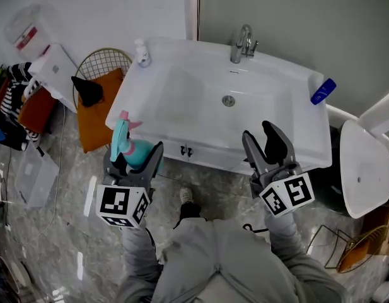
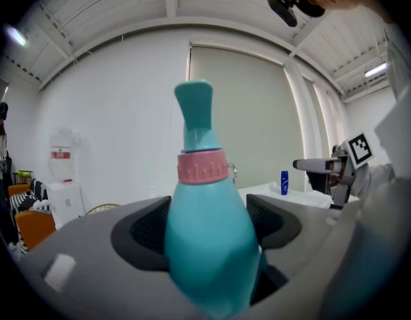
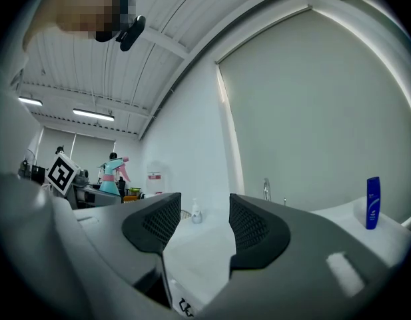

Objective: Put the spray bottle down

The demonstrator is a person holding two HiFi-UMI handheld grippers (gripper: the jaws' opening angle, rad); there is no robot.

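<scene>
Scene: a person stands in front of a white sink (image 1: pixel 289 74), seen from above, with a gripper in each hand.
Task's thing: a teal spray bottle (image 1: pixel 137 150) with a pink collar and trigger, held in the air just off the sink's front left corner, above the grey marble floor (image 1: pixel 68 232) and resting on nothing.
Left gripper: the left gripper (image 2: pixel 208 227) has its 2 jaws pressed against the bottle's wide body, 1 on each side, below the pink collar.
Why held so: gripping the body low and keeping the nozzle up likely keeps the bottle steady and its base free to meet a surface first.
Right gripper: the right gripper (image 3: pixel 202 229) is parted moderately with nothing between its jaws, hovering over the sink's front edge, right of centre (probably kept clear so the left has room).
Already on the sink: a faucet (image 1: pixel 241 43) at the back edge, a small white pump bottle (image 1: pixel 142 53) at the back left corner, a blue bottle (image 1: pixel 323 91) lying at the right edge.
Stage, as a judgement: the bottle is not yet set down; the bare ledge along the sink's left edge looks like the nearest landing spot.
Risk: a tall, narrow-topped bottle may tip if released tilted.
</scene>
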